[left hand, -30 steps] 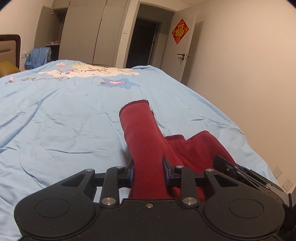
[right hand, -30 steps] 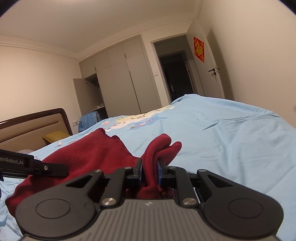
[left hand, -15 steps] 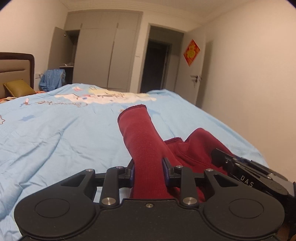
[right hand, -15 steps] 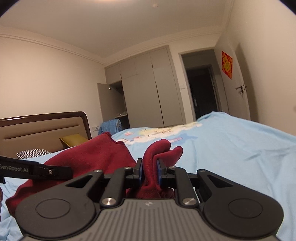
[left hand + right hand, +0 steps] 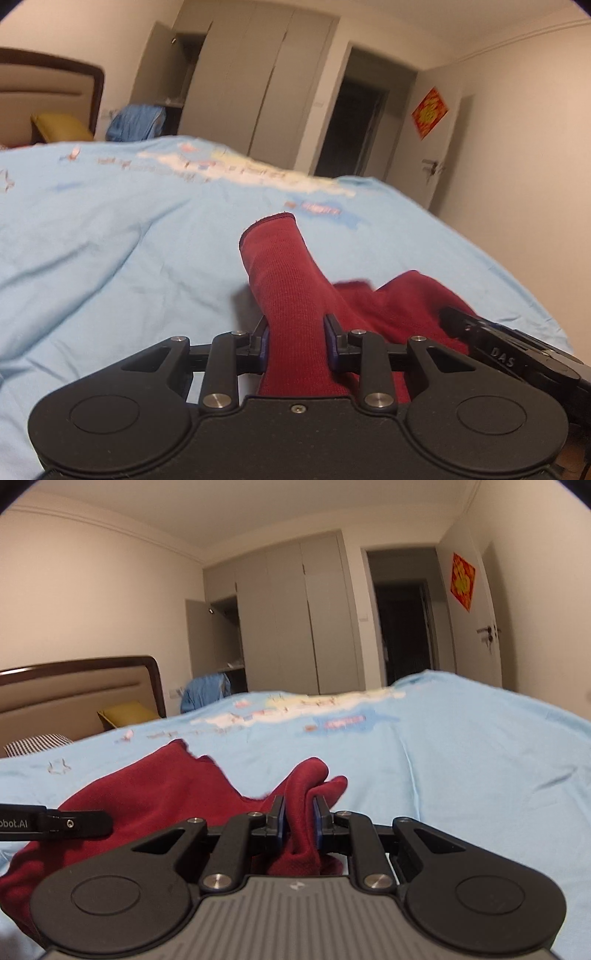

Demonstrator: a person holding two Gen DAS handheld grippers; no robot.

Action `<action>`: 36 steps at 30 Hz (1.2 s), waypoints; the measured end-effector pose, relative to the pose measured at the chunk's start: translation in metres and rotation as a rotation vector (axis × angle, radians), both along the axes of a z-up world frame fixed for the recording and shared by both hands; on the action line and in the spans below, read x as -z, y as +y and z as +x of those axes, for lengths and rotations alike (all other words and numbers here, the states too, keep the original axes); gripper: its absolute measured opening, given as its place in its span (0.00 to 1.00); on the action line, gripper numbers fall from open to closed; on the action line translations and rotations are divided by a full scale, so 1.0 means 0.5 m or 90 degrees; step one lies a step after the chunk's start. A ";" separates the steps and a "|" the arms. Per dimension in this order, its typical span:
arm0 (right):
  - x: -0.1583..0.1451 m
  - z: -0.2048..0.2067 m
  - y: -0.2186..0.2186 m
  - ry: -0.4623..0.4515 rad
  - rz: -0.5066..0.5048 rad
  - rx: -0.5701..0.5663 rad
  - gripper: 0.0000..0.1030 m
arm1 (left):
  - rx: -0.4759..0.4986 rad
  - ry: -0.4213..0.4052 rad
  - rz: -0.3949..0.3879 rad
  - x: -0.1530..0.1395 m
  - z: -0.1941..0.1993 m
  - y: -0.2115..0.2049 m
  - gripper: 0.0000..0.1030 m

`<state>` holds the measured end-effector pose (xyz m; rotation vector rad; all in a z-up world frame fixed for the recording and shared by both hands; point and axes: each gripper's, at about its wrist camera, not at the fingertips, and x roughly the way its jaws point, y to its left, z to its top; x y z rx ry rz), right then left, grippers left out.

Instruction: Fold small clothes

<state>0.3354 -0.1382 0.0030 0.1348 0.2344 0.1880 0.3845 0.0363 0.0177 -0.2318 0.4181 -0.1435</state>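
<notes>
A dark red garment (image 5: 291, 291) is held up over a light blue bed cover (image 5: 110, 236). My left gripper (image 5: 297, 341) is shut on a ribbed cuff of it that sticks forward between the fingers. In the right wrist view my right gripper (image 5: 298, 821) is shut on a bunched fold of the same red garment (image 5: 162, 794), which spreads to the left. The right gripper's side shows at the right edge of the left wrist view as a black body (image 5: 517, 354). The left gripper's side (image 5: 55, 821) shows at the left of the right wrist view.
The bed cover (image 5: 461, 760) has a cartoon print near its far side. A brown headboard (image 5: 74, 694), a yellow pillow (image 5: 125, 714) and a checked pillow (image 5: 33, 744) lie at the left. Grey wardrobes (image 5: 288, 620), a dark doorway (image 5: 402, 620) and a white door stand behind.
Both grippers keep their hold on the red garment. The views first tilted up, showing more wall and ceiling, then came partly back down toward the bed, and the garment moved along with the grippers.
</notes>
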 end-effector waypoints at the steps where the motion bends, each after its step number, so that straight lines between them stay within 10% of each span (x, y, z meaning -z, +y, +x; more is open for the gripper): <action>1: 0.011 0.001 -0.006 0.008 0.009 0.007 0.16 | -0.007 0.008 -0.002 0.012 0.003 0.005 0.30; 13: 0.058 0.010 -0.060 0.063 0.098 0.015 0.20 | -0.043 0.025 -0.103 0.098 0.004 0.061 0.57; 36: 0.080 0.023 -0.110 0.093 0.206 -0.005 0.45 | -0.042 0.020 -0.133 0.110 0.002 0.071 0.62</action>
